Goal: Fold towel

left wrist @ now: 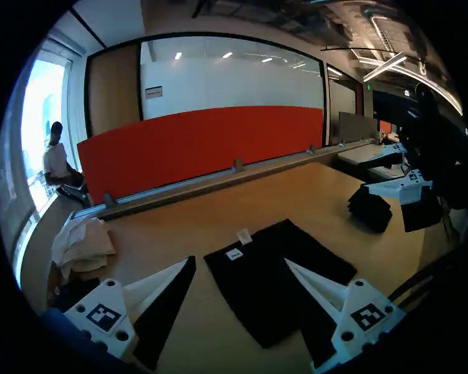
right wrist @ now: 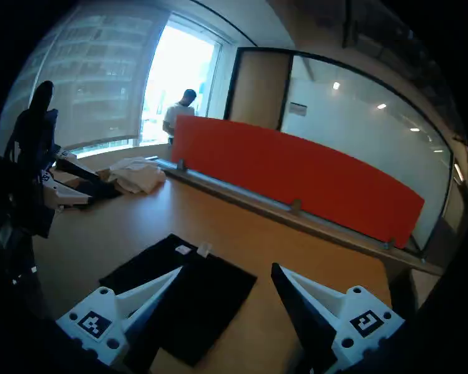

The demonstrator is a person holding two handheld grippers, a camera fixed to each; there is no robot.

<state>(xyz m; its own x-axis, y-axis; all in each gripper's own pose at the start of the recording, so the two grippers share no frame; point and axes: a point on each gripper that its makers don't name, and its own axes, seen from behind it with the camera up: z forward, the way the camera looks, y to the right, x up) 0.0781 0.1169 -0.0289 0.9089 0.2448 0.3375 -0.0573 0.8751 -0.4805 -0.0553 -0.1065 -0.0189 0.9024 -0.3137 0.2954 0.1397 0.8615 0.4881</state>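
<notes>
A black towel [left wrist: 277, 274] lies flat on the wooden table [left wrist: 190, 224], with a white label and a tag at its far edge. My left gripper [left wrist: 239, 262] hovers just before its near edge, open, with nothing between the fingers. In the right gripper view the same towel [right wrist: 190, 293] lies under my right gripper [right wrist: 228, 268], whose fingers stand wide apart and empty above its right edge. The left gripper [right wrist: 84, 181] shows far off at the left, and the right gripper [left wrist: 399, 184] at the far right.
A crumpled white cloth [left wrist: 81, 246] lies at the table's left end. A dark folded stack [left wrist: 371, 209] sits at the right by the right gripper. A red partition [left wrist: 203, 146] on a rail runs along the table's back edge. A person [left wrist: 59, 165] sits by the window.
</notes>
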